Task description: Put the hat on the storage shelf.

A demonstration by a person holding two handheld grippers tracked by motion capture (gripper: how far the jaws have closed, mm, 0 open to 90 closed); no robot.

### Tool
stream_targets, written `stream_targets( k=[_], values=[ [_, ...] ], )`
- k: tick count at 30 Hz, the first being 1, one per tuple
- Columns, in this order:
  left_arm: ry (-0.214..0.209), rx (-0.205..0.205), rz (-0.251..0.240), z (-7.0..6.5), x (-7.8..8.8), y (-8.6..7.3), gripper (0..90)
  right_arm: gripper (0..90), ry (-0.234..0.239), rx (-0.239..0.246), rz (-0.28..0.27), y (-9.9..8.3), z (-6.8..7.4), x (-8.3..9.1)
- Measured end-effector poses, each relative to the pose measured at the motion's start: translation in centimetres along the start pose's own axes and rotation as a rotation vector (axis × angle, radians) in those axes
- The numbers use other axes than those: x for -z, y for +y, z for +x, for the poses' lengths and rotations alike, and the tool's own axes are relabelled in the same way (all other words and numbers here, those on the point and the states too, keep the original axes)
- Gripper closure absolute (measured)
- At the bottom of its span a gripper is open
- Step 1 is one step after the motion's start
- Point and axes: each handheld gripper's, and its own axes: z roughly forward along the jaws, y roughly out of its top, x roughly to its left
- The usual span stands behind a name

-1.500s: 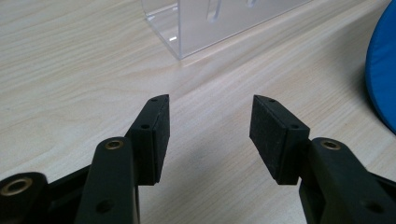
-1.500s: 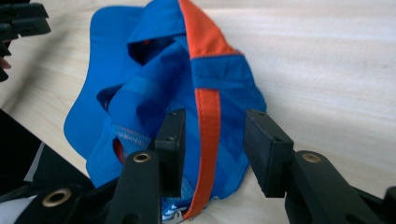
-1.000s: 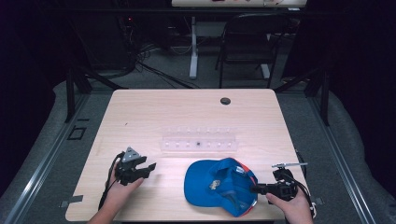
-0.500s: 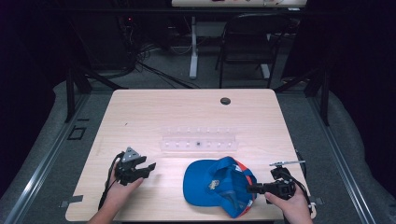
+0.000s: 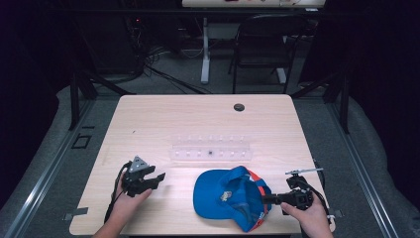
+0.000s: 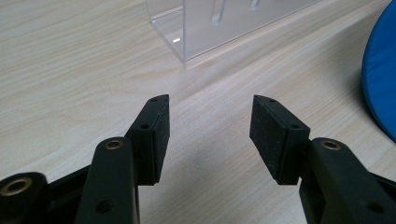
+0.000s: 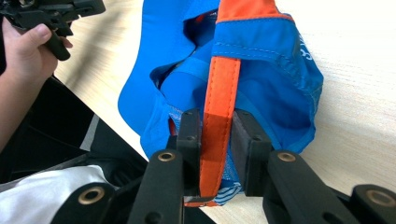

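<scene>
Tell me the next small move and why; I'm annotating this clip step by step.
Probably lift the blue fabric cap slightly off the wooden table. The right gripper, whose jaws have just been closing, now pinches the cap's orange strap, while the left gripper sits open and apart.

Light wooden table (image 5: 148, 124) seen; blue cap (image 5: 218, 191) laid near front edge, clear acrylic rack (image 5: 210, 148) placed mid-table.
</scene>
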Motion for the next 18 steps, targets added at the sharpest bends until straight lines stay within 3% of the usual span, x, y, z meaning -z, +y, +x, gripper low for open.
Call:
stream_targets(
  k=[8,14,18],
  values=[
    [0.002,0.0,-0.001,-0.01,0.0,0.01,48.3,76.8,0.008,-0.04,0.016,0.18,0.07,0.15],
    [0.003,-0.003,-0.002,0.0,0.03,0.0,48.3,77.0,0.009,-0.089,-0.003,0.45,-0.01,0.53],
    [0.001,-0.003,-0.001,-0.11,-0.04,0.0,48.3,77.1,-0.009,-0.091,0.004,0.92,0.22,0.75]
  ],
)
